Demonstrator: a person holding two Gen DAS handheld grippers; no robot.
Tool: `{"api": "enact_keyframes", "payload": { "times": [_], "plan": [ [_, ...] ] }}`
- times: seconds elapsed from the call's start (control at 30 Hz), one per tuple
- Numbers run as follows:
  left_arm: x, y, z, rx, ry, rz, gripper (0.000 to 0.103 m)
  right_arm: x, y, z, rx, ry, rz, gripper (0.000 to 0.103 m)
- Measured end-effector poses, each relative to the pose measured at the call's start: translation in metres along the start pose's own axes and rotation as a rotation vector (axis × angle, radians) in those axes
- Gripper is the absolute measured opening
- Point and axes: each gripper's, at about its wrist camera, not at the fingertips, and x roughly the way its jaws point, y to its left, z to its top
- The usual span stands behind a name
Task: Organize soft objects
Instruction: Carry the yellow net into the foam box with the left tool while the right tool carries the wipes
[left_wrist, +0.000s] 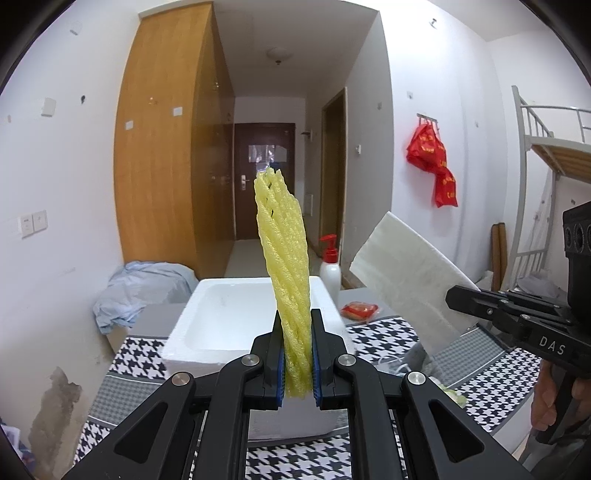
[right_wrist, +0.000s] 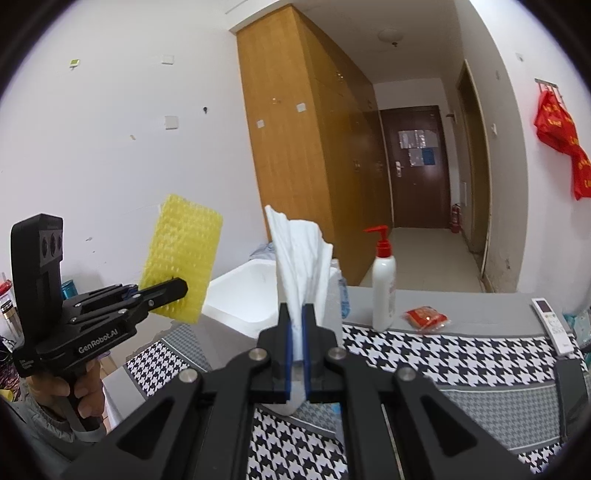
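Styrofoam box (left_wrist: 221, 325) sits open just ahead of your left gripper (left_wrist: 298, 354), with a pump bottle (right_wrist: 384, 291) and red packet (right_wrist: 426, 317) beyond on the houndstooth cloth (right_wrist: 424, 354). Your left gripper clamps a yellow foam net (left_wrist: 284, 258), standing upright. Your right gripper (right_wrist: 297, 332) pinches a crumpled white tissue (right_wrist: 301, 251). Both point slightly downward, side by side.
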Motion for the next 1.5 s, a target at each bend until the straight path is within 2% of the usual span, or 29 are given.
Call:
{"api": "enact_keyframes", "payload": {
  "times": [0.4,0.83,1.13,1.5],
  "plan": [
    [0.005,0.020,0.005,-0.020,0.001,0.024,0.012,0.023,0.015,0.010,-0.031,0.009,0.045,0.007],
    [0.030,0.034,0.014,-0.028,0.040,0.016,0.012,0.048,0.023,0.019,-0.037,0.029,0.061,0.007],
    [0.063,0.040,0.019,-0.040,0.090,-0.037,0.012,0.046,0.016,0.025,-0.026,0.021,0.012,0.007],
    [0.088,0.041,0.018,-0.030,0.129,-0.044,0.014,0.045,0.008,0.024,-0.005,0.030,-0.038,0.007]
  ]
}}
